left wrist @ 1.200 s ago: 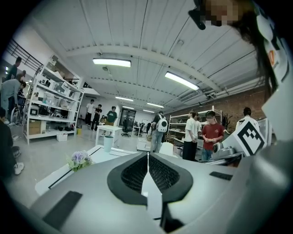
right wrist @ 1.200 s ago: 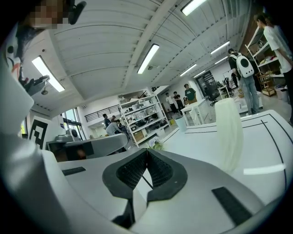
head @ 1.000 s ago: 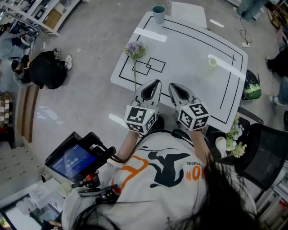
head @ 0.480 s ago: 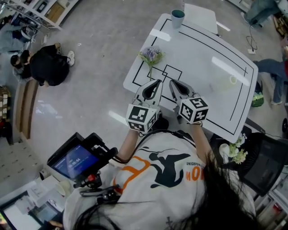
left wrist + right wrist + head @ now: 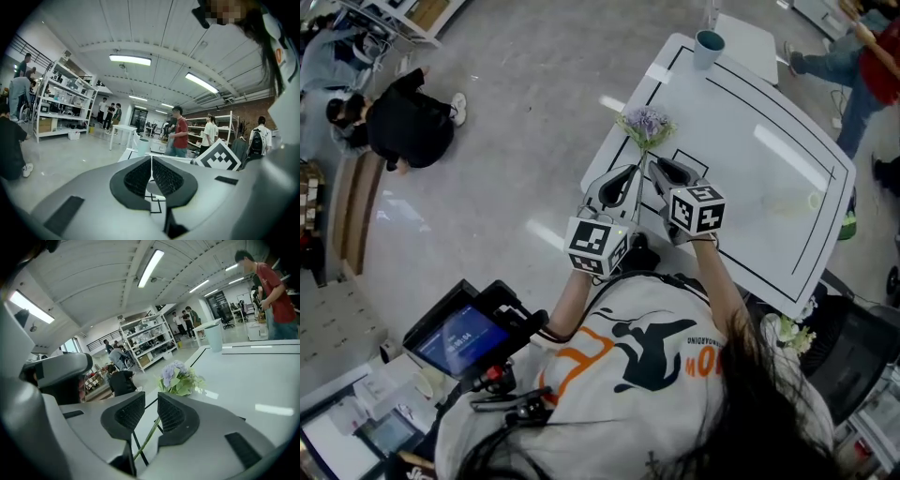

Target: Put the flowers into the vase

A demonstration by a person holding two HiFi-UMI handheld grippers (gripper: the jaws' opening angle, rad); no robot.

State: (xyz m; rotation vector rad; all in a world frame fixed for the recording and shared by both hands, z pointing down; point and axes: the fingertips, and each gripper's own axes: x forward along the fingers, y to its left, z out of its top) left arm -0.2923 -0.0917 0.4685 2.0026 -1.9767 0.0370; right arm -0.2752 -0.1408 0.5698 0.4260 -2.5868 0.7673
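- Flower [image 5: 645, 124]: ruffled lilac head and thin green stem, lying flat at the smooth white desk's [image 5: 750, 169] left edge.
- Left gripper [image 5: 151, 161]: ribbed fingers pressed together, empty.
- Right gripper [image 5: 151, 409]: fingers have just been opening and stand slightly apart, with the stem loose between them.

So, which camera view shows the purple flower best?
The right gripper view: the flower sits in the middle, bloom and leaves sharp, its stem running between the right gripper's jaws, which have just been opening. The head view shows it small, from above, on the table. The left gripper view shows none of it.
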